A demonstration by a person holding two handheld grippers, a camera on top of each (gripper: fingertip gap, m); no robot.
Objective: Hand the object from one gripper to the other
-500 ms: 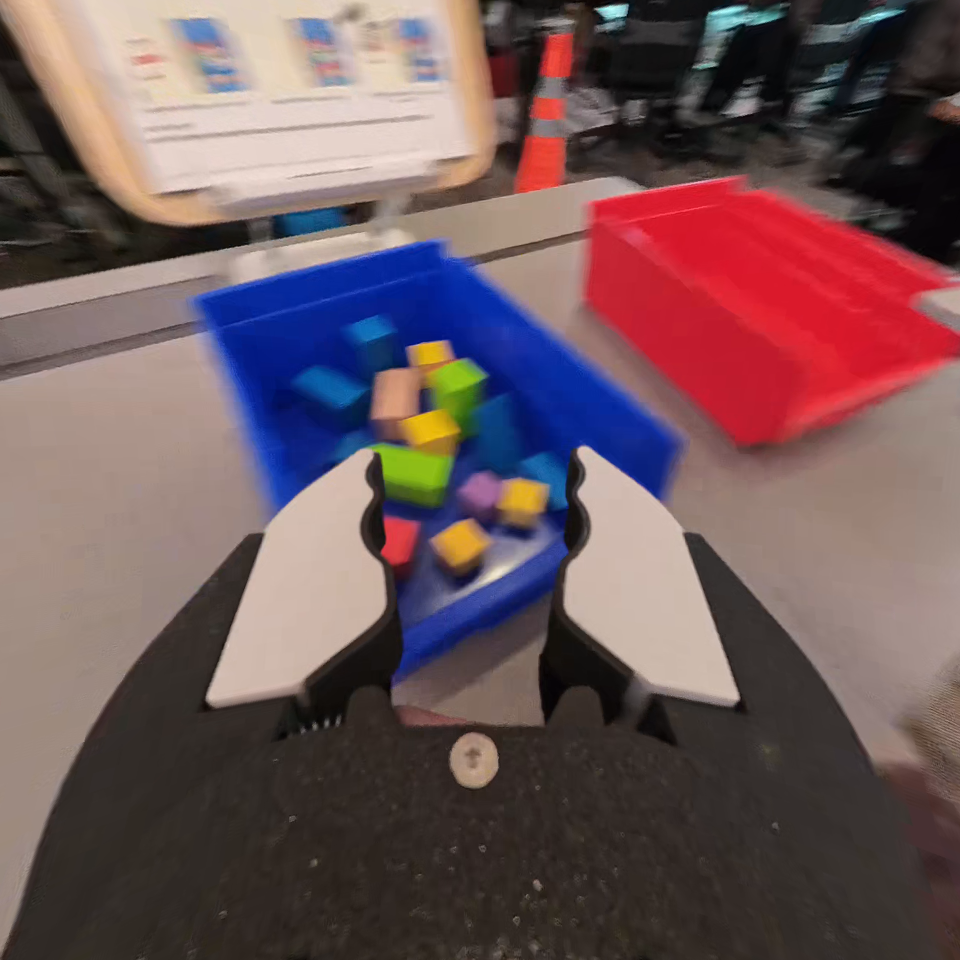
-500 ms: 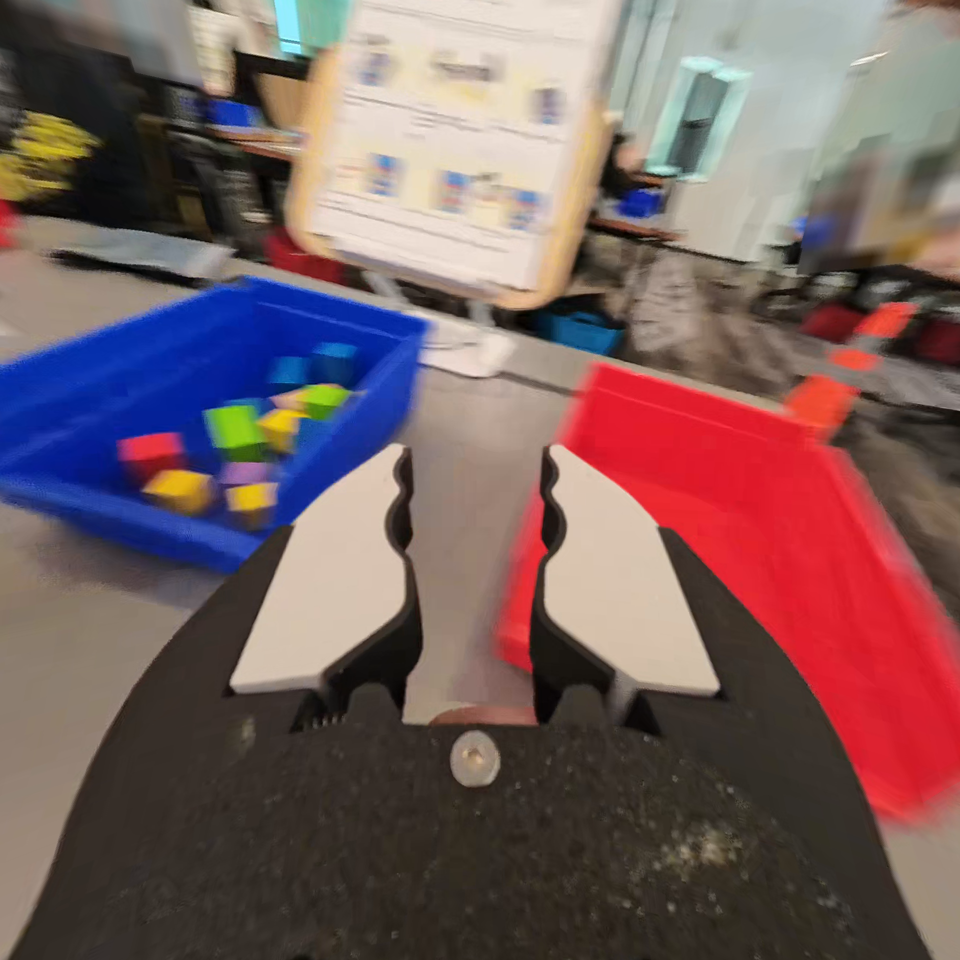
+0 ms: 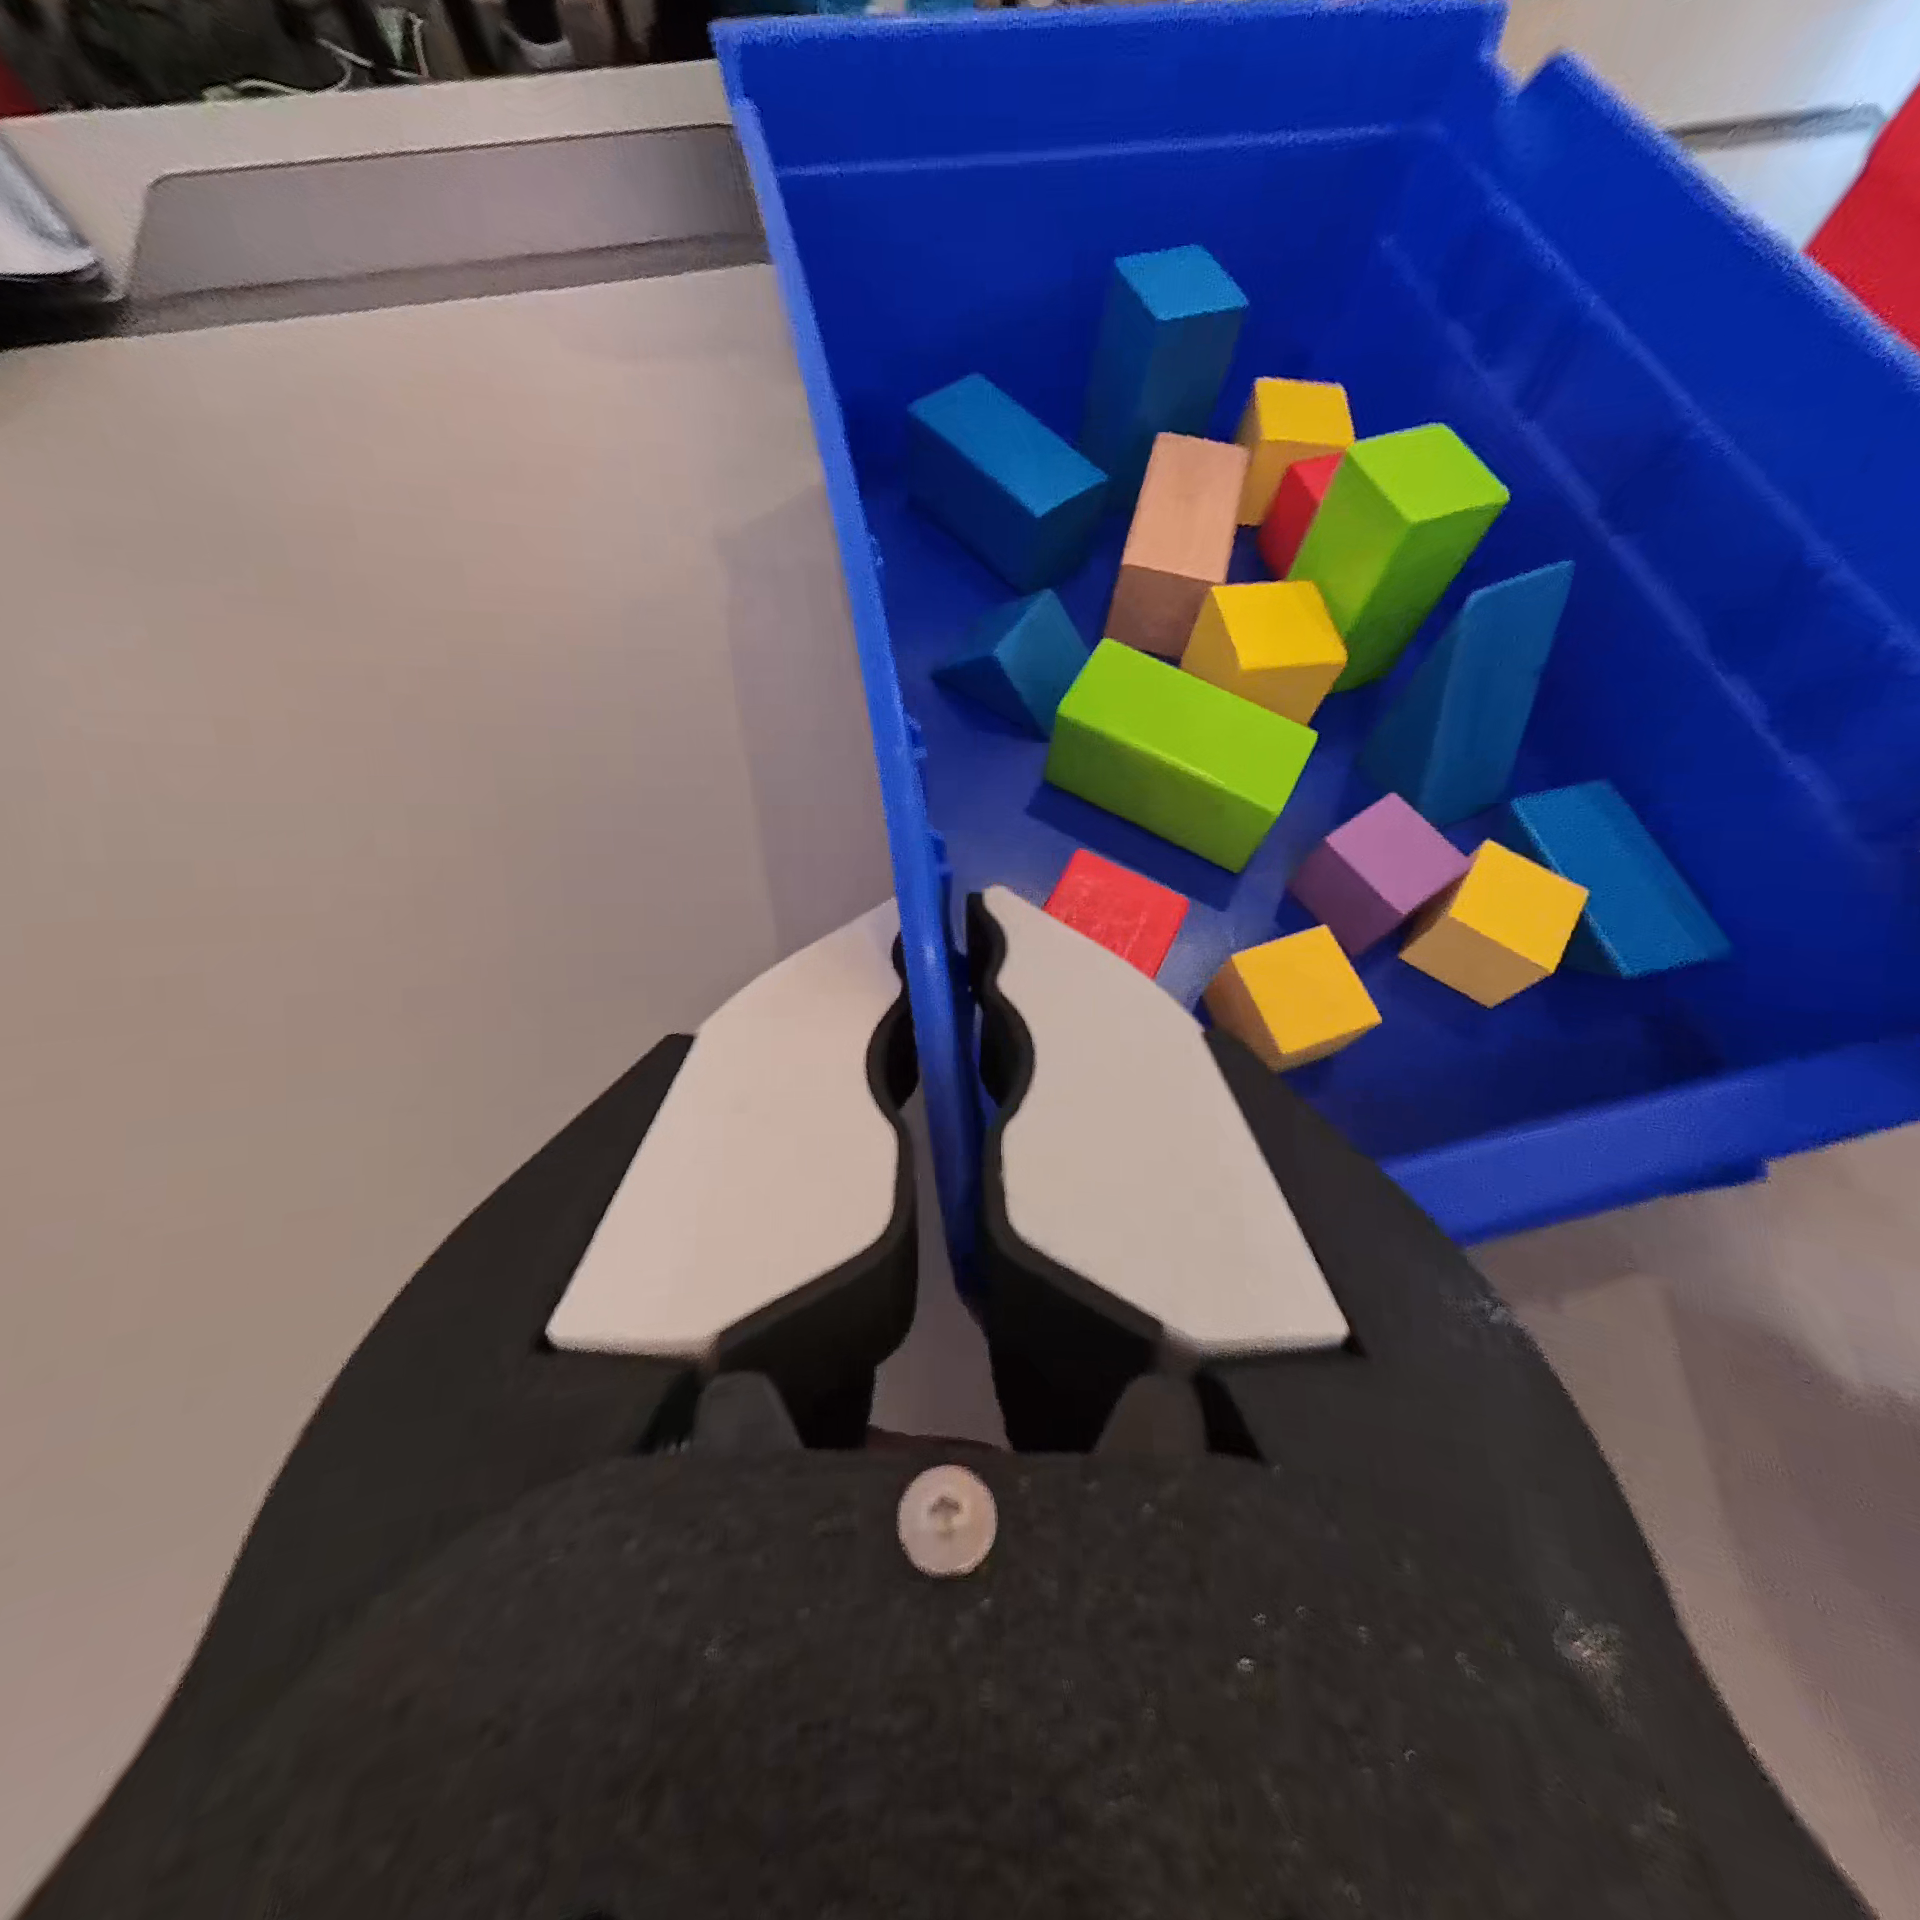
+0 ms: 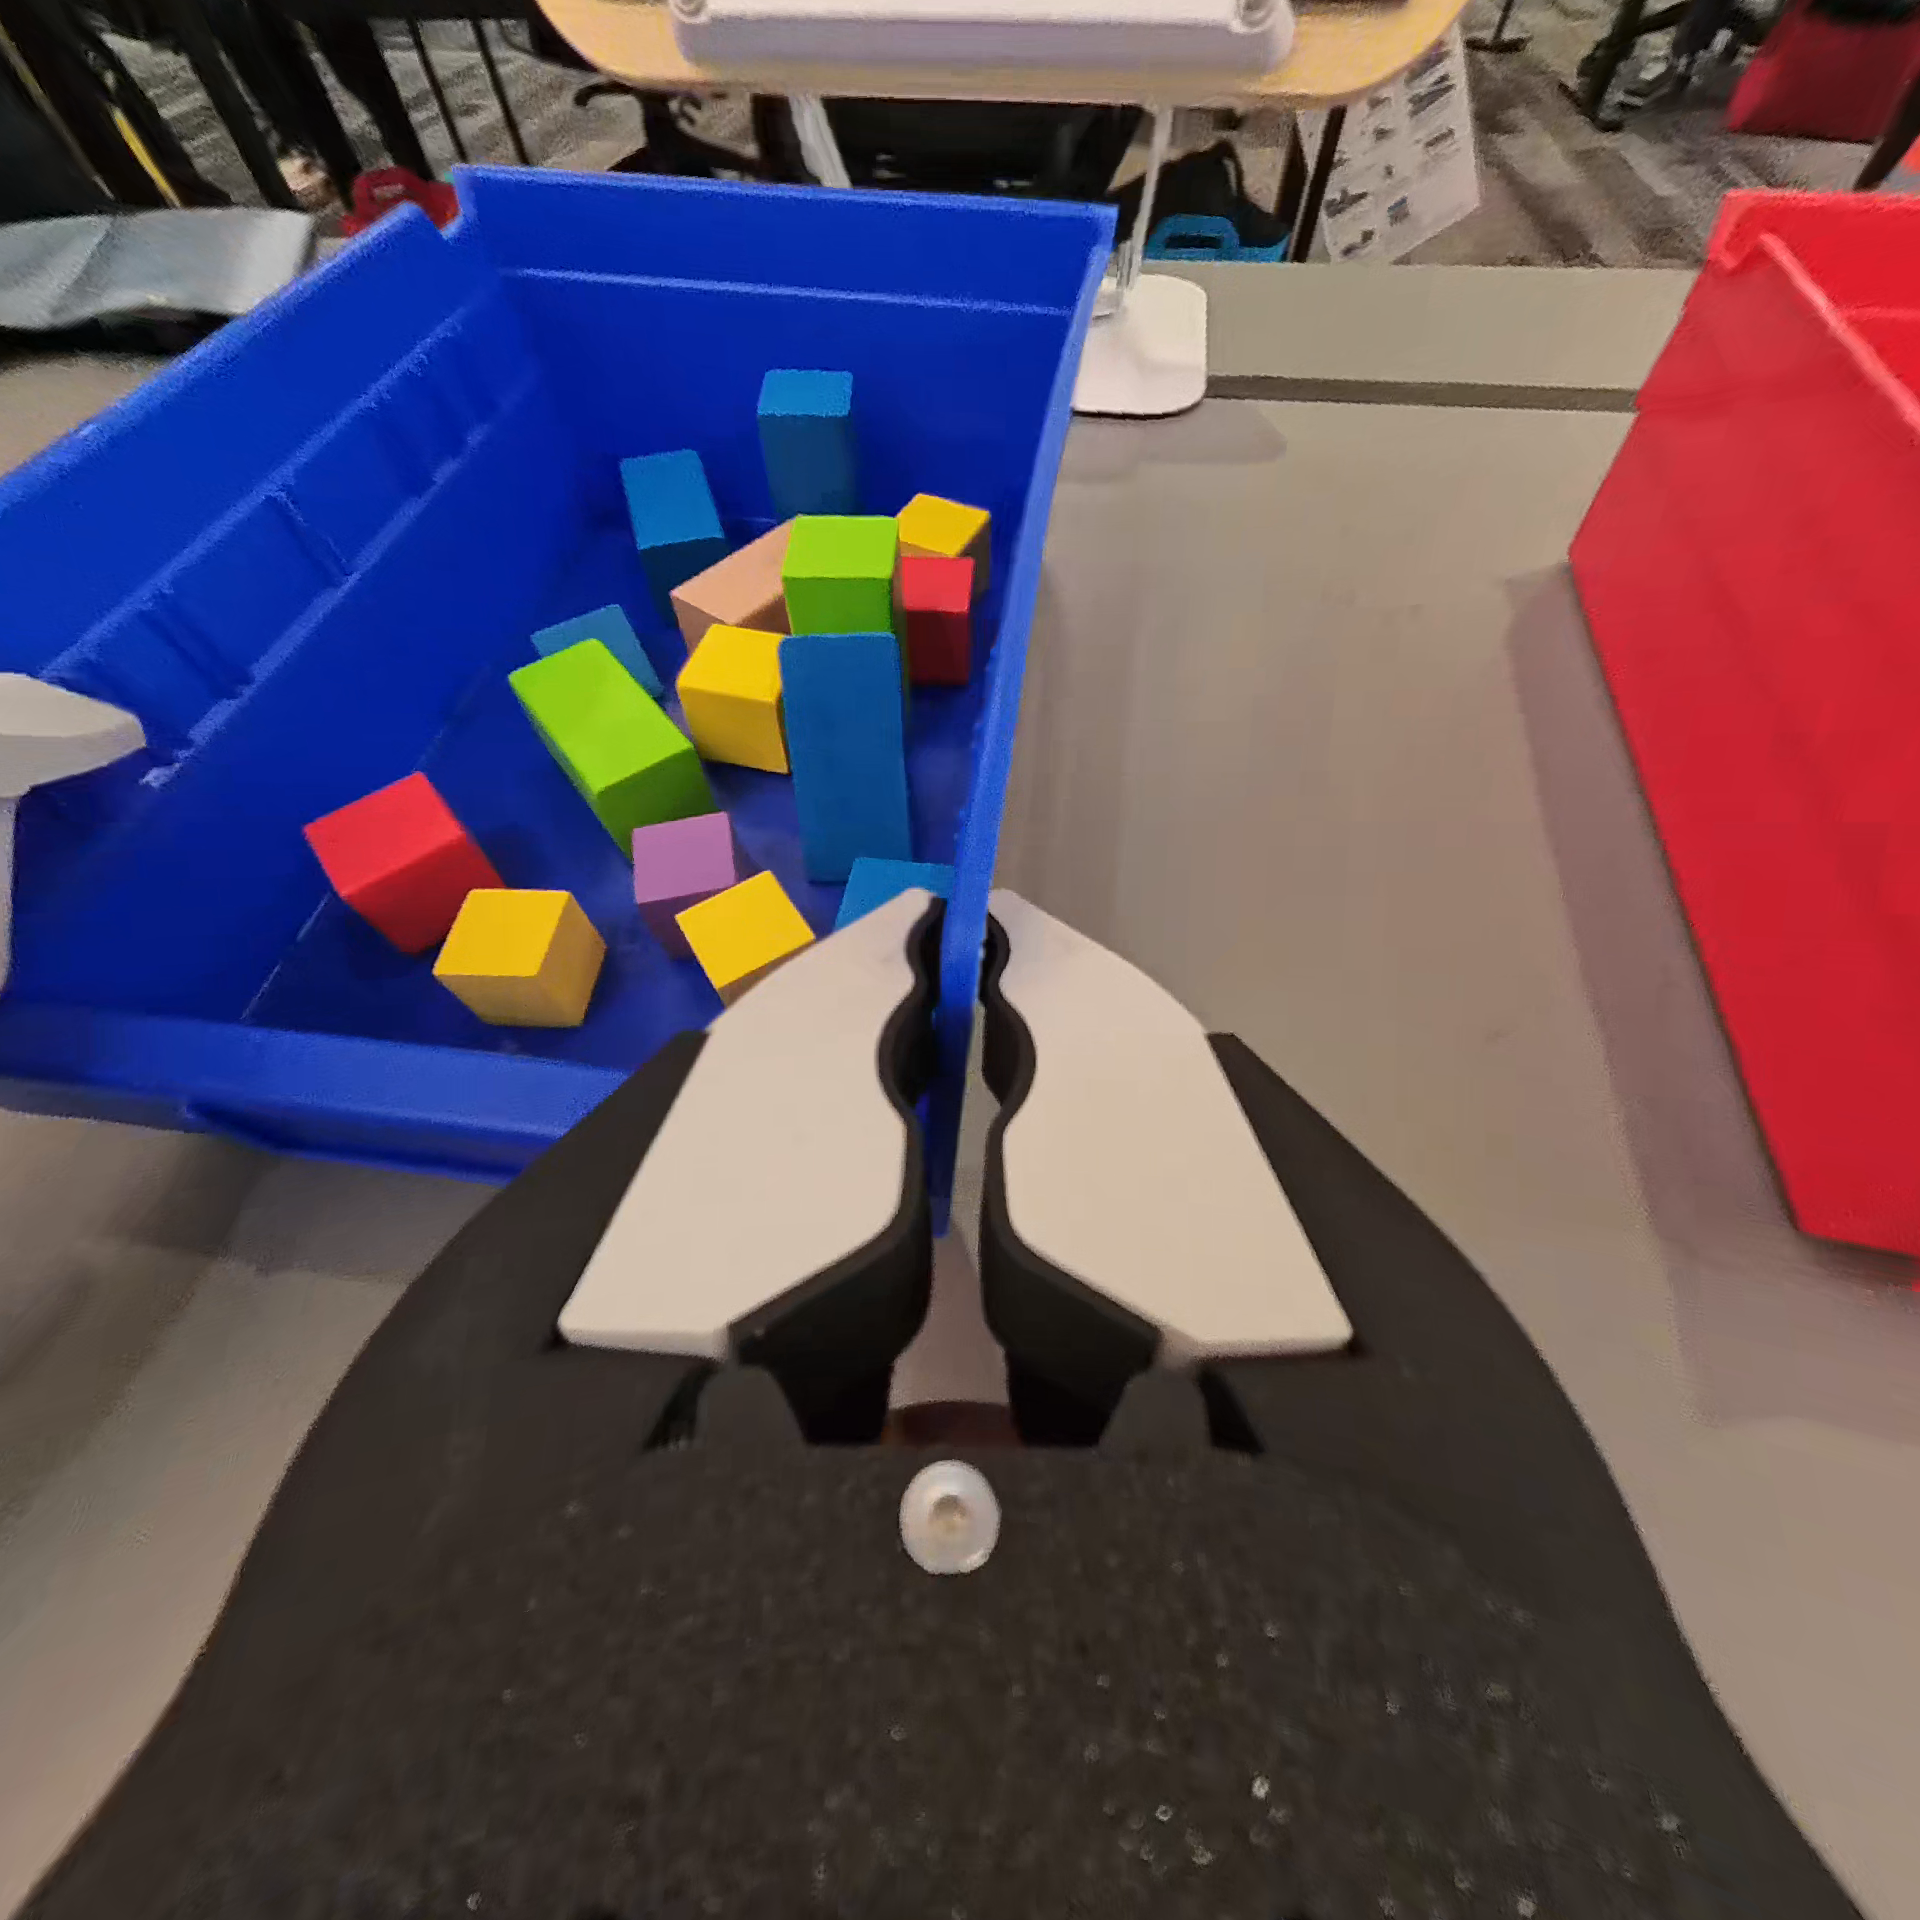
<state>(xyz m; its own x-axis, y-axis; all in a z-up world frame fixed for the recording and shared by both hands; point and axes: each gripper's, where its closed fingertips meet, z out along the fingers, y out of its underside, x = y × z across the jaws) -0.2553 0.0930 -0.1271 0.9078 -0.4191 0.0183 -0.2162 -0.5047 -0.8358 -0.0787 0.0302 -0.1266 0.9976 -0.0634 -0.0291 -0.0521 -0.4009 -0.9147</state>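
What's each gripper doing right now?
Left gripper: closed on the blue bin's left side wall.
Right gripper: closed on the bin's right side wall.

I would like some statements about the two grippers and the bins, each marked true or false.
1. The left gripper is shut on a side wall of the blue bin. True.
2. The right gripper holds a yellow block. False: it is shut on the blue bin's other side wall, and no block is between its fingers.
3. The red bin holds many blocks. False: the blocks lie in the blue bin; no blocks show in the visible part of the red bin.
4. A purple block lies inside the blue bin. True.
5. The blue bin holds only blue blocks. False: green, yellow, red, purple and tan ones are there too.
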